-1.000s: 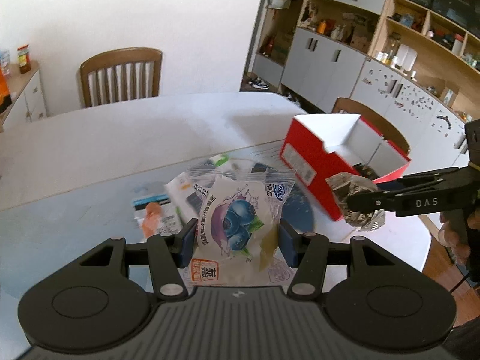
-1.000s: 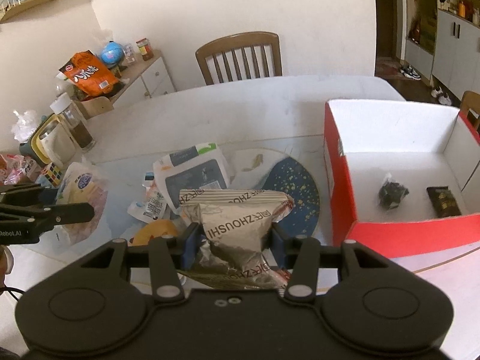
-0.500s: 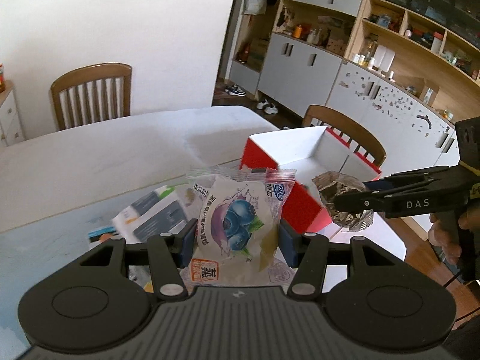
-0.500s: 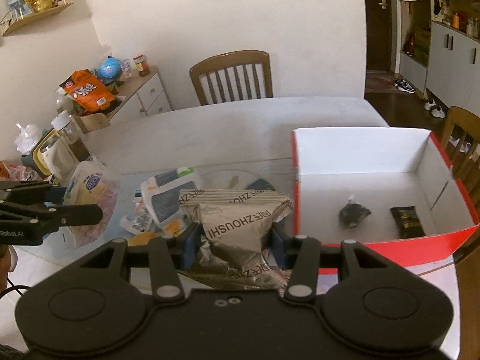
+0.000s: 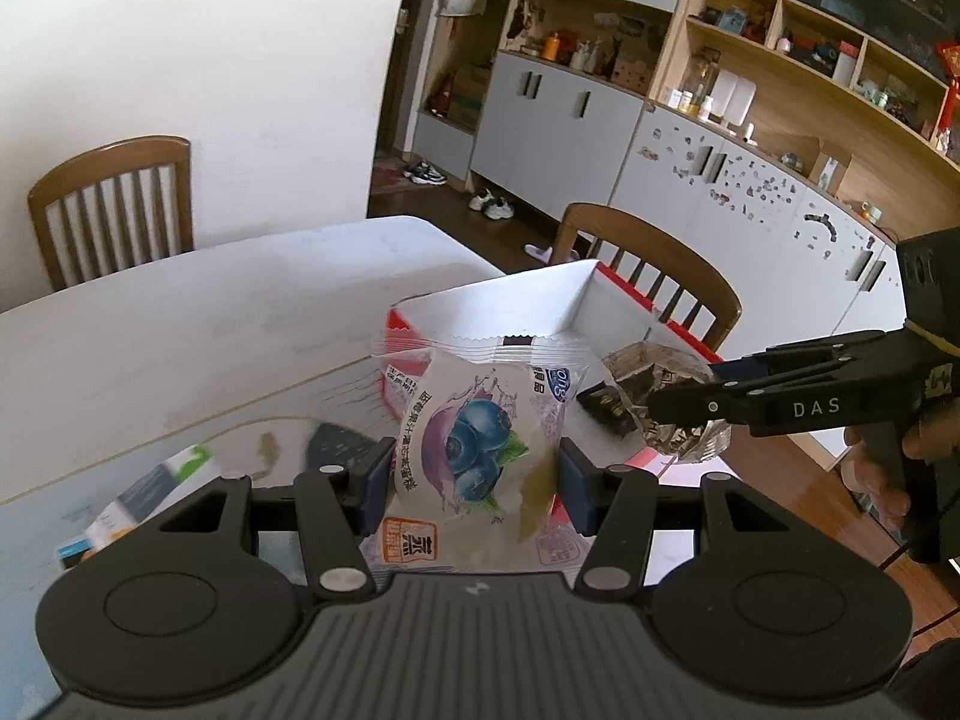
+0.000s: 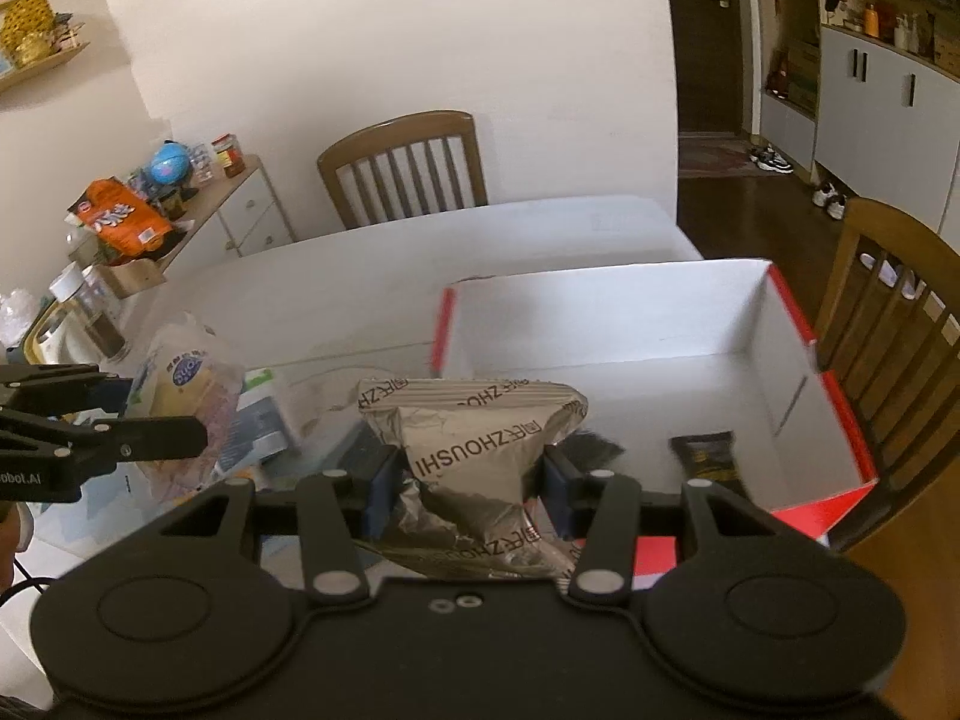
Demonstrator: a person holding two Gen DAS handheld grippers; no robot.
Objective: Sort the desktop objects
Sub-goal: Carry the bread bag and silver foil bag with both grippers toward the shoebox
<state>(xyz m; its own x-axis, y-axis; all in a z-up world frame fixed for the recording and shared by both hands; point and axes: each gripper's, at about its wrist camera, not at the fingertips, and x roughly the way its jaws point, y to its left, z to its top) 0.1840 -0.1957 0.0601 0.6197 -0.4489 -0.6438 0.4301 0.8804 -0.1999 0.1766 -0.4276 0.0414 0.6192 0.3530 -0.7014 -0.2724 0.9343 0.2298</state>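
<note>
Between the blue pads of the left gripper [image 5: 477, 483] sat a blueberry snack packet [image 5: 480, 450], clamped and lifted clear of the table [image 5: 180, 324]. The right gripper [image 6: 465, 489] was likewise closed on a crinkled silver snack bag [image 6: 468, 456]. A second before, both packets had hung over the clutter on the glass mat, with the red box off to the right; now the red box with white inside [image 6: 630, 324] lay directly ahead of both grippers. From the right wrist, the silver bag hung at the box's near rim, and the dark wrapped bar [image 6: 708, 456] and a small black item [image 6: 591, 447] on the box floor looked closer than before. From the left wrist, the blue plate [image 5: 336, 447] and the white pouch [image 5: 150, 492] had slid to the lower left. Neither grip had changed.
</note>
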